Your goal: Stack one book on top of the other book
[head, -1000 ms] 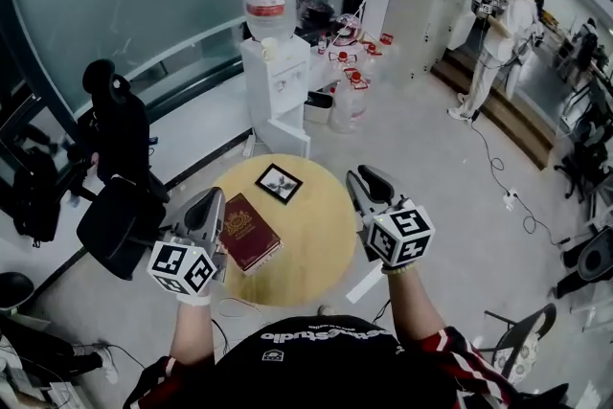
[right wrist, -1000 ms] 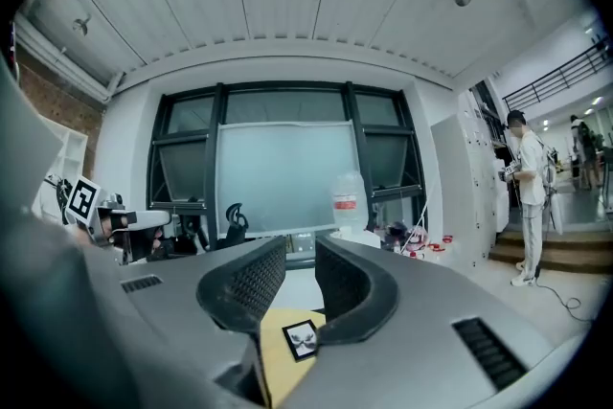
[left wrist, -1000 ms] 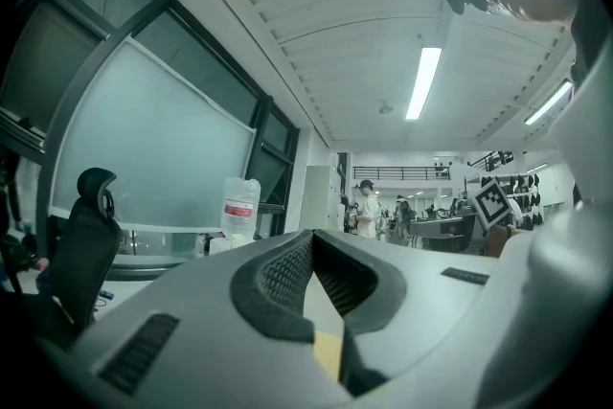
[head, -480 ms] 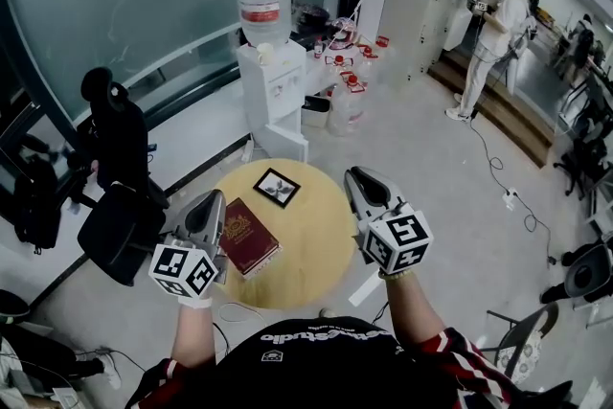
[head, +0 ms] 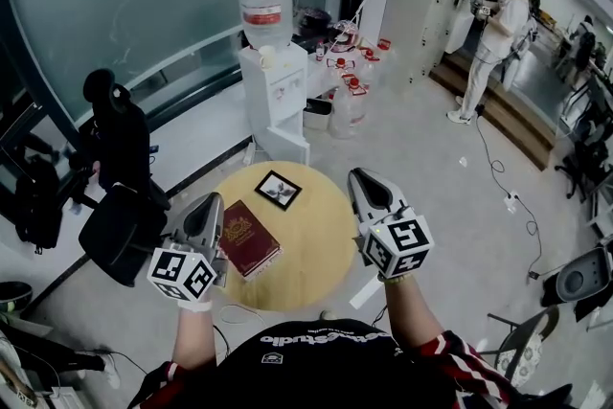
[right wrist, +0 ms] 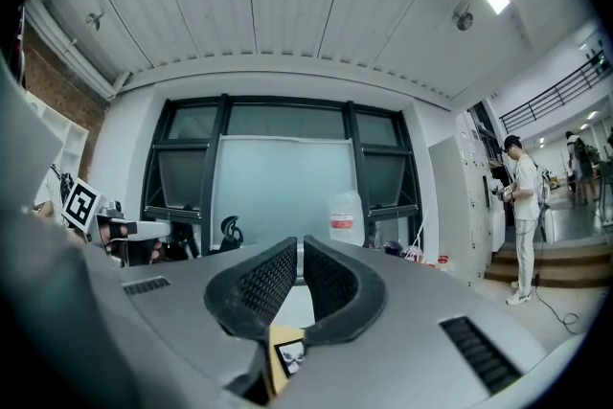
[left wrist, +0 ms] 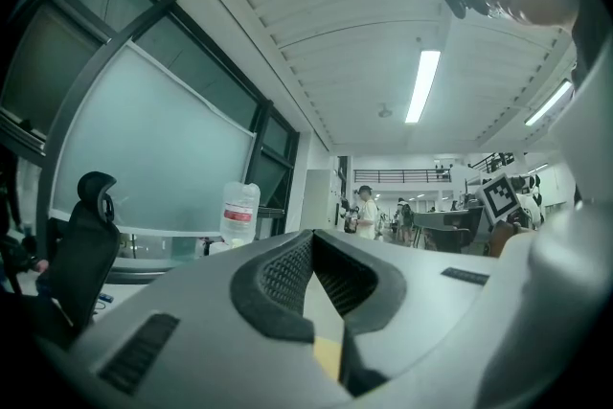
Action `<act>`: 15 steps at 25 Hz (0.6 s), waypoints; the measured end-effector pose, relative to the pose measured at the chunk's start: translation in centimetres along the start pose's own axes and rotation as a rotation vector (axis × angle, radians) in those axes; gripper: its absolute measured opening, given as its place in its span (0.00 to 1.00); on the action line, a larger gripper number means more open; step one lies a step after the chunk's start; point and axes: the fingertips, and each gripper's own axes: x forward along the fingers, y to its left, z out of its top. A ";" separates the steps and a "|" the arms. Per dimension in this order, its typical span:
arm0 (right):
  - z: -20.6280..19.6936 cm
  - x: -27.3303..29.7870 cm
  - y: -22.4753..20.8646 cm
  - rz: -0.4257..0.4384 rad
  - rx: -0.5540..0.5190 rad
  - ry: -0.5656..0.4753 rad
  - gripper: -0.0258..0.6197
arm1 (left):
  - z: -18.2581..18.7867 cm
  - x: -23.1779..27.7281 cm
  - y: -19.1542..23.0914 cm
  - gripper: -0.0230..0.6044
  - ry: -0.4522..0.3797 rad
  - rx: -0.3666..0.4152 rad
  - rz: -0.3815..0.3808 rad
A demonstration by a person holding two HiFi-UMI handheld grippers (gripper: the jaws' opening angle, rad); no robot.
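Hovering: both grippers are held level over the near side of the round table (head: pixel 311 268), one at each flank, neither touching a book.
Left gripper (head: pixel 213 204): above the table's left edge; its pads (left wrist: pixel 281 275) meet at the tips, nothing between them.
Right gripper (head: pixel 360 179): above the table's right edge; jaws have just been closing; pads (right wrist: pixel 257 287) all but together, a thin slit left at the tips, nothing between them.
Red book (head: pixel 248 238): flat on the left part of the table, cover up, gold emblem showing; in the head view it lies just right of the left gripper.
Black book (head: pixel 278 189): smaller, flat on the far side of the table, pale picture on its cover; apart from the red book.
Stack: not yet made; each book lies singly on the wood.
Surroundings: water dispenser (head: pixel 271 62) with a bottle on top, beyond the table; black office chair (head: pixel 120 177) to the left; person in white (head: pixel 500 38) standing far right by the steps.
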 end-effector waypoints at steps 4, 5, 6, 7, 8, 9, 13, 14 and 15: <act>0.4 -0.1 0.1 -0.005 -0.003 -0.011 0.11 | 0.4 -0.3 0.2 0.06 -0.008 0.008 0.006; 0.3 -0.1 0.0 -0.005 -0.005 -0.012 0.11 | 0.4 -0.3 0.2 0.06 -0.010 0.008 0.008; 0.3 -0.2 0.0 -0.005 -0.007 -0.012 0.11 | 0.4 -0.4 0.1 0.06 -0.012 0.008 0.010; 0.3 -0.3 -0.2 -0.005 -0.008 -0.013 0.11 | 0.4 -0.4 0.0 0.06 -0.014 0.008 0.011; 0.2 -0.3 -0.3 -0.006 -0.007 -0.013 0.11 | 0.4 -0.5 0.0 0.06 -0.015 0.009 0.012; 0.2 -0.3 -0.4 -0.008 -0.006 -0.014 0.11 | 0.4 -0.5 0.0 0.06 -0.016 0.010 0.013; 0.2 -0.2 -0.4 -0.013 -0.008 -0.012 0.10 | 0.6 -0.7 0.1 0.06 -0.018 0.009 0.018; 0.2 -0.2 -0.3 -0.012 -0.010 -0.013 0.10 | 0.6 -0.7 0.3 0.06 -0.018 0.008 0.019; 0.3 0.0 -0.1 -0.011 -0.012 -0.014 0.10 | 0.6 -0.7 0.4 0.06 -0.018 0.007 0.020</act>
